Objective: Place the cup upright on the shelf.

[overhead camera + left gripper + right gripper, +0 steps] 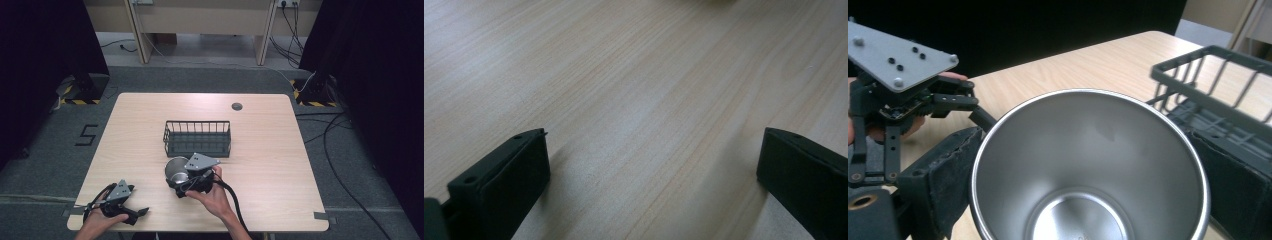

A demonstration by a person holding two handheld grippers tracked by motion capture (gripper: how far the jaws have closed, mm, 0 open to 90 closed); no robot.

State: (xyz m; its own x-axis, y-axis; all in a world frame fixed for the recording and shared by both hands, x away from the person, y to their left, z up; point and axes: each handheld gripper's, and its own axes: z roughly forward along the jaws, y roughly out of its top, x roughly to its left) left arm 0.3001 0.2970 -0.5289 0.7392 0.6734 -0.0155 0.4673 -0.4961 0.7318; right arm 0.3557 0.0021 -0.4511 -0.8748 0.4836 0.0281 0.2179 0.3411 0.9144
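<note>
A shiny steel cup (175,169) stands upright on the wooden table (270,150), just in front of a dark wire basket (197,137). My right gripper (183,184) is shut on the cup from the near side. In the right gripper view the cup's open mouth (1088,165) sits between the two padded jaws, and the basket (1208,75) stands to its right. My left gripper (136,212) rests low at the table's front left. Its jaws stand wide apart over bare wood (654,165) with nothing between them.
The basket looks empty and lies across the middle of the table. A round grey cable port (237,106) is set in the far part of the tabletop. The left gripper's grey plate (898,62) shows beyond the cup in the right gripper view. Cables trail on the floor at right.
</note>
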